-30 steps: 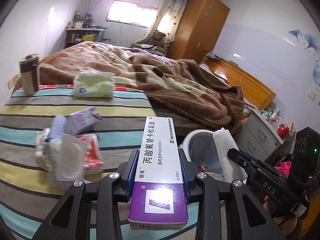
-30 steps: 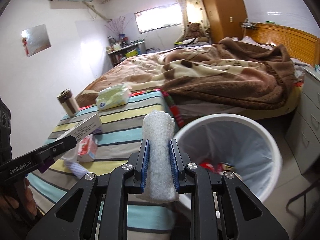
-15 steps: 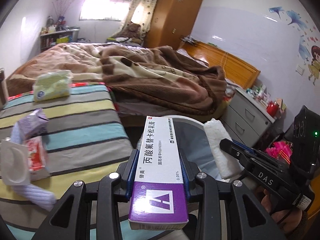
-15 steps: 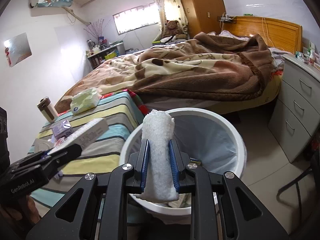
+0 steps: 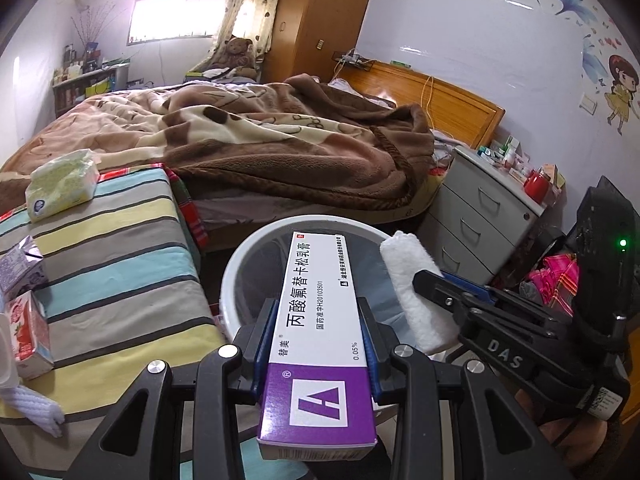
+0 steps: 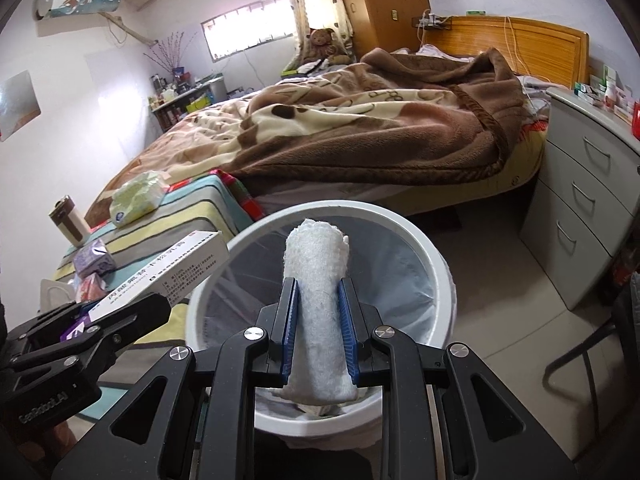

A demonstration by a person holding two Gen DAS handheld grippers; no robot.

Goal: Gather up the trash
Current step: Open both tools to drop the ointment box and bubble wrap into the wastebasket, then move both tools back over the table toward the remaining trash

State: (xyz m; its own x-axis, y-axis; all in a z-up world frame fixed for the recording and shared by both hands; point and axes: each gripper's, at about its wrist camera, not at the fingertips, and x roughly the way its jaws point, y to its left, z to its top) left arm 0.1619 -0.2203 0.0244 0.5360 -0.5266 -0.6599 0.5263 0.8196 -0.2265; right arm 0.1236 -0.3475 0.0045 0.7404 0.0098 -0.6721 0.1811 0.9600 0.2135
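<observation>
Both over white bin (image 6: 436, 264): left hand-held gripper (image 5: 316, 320) clamps ointment box (image 5: 316, 320); right hand-held gripper (image 6: 318, 332) clamps white roll (image 6: 318, 280).

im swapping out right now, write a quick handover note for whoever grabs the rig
Left gripper: shut on the purple-and-white medicine box, held over the white bin.
Right gripper: shut on the white rolled paper wad, also over the bin's opening.
Done: both pieces picked up and carried to the bin, neither dropped yet.
Left: open both sets of fingers to drop them. A purple carton, a red-and-white carton and a white rolled piece remain on the striped cover.
</observation>
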